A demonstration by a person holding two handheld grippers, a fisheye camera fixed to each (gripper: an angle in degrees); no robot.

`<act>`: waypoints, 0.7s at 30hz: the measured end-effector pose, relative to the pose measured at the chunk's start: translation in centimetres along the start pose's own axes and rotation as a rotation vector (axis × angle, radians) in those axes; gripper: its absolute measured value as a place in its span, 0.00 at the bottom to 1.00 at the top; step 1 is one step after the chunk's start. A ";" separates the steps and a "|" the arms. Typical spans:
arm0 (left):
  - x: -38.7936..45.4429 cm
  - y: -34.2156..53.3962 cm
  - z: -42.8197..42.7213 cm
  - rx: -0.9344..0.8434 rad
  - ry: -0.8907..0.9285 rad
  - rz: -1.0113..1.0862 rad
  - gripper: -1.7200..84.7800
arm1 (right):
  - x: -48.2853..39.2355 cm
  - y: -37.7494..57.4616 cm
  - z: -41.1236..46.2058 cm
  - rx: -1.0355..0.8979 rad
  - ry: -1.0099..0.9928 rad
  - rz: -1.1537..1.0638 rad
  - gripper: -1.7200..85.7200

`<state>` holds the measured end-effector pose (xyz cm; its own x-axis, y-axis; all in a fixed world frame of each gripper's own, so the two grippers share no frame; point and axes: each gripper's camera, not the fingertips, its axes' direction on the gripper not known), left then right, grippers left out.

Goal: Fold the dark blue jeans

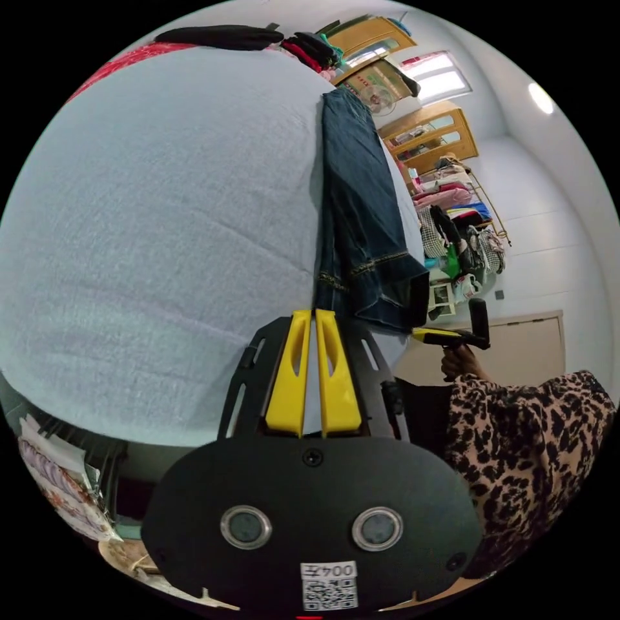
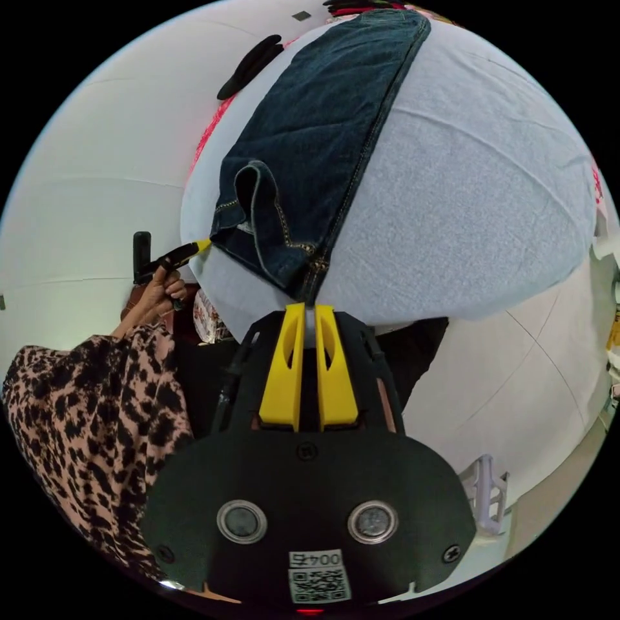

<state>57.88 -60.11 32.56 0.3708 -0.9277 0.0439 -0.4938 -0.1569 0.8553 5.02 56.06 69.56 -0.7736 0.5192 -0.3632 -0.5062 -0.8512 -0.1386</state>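
The dark blue jeans [image 1: 358, 194] lie stretched along one side of a pale grey bed cover [image 1: 161, 226], leg hems toward me. My left gripper [image 1: 314, 313] is shut on one corner of the hem. In the same view the right gripper [image 1: 423, 334], held in a hand, pinches the other hem corner, which is lifted slightly off the bed's edge. In the right gripper view the jeans [image 2: 323, 116] run away up the bed cover [image 2: 471, 194]. There my right gripper [image 2: 309, 309] is shut on the hem at the side seam, and the left gripper [image 2: 199, 246] grips the far corner.
Dark and red clothes [image 1: 226, 37] are piled at the bed's far end. Wooden shelves [image 1: 429, 132] and a crowded clothes rack [image 1: 458, 219] stand beyond the bed, with a white cabinet [image 1: 523, 349] below. A leopard-print sleeve [image 2: 84, 413] is close by.
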 end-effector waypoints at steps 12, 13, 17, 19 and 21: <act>19.3 2.1 4.8 0.000 -0.579 0.681 0.13 | -8.6 0.2 1.5 0.100 0.183 -0.116 0.18; 20.6 2.6 6.3 -0.020 -0.658 0.753 0.13 | -9.5 0.1 2.0 0.098 0.217 -0.136 0.17; 22.7 4.0 9.2 -0.072 -0.817 0.859 0.06 | -11.5 0.1 3.5 0.087 0.359 -0.194 0.07; 23.4 4.3 7.7 -0.019 -0.776 0.812 0.04 | -12.9 0.9 2.0 0.131 0.368 -0.217 0.03; 23.3 4.7 4.8 0.076 -0.701 0.697 0.03 | -14.1 2.0 0.8 0.163 0.327 -0.252 0.02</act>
<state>60.47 -84.05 35.12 -0.5592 -0.8074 0.1883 -0.4826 0.5017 0.7179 14.61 47.13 75.18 -0.4702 0.6353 -0.6127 -0.7373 -0.6643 -0.1230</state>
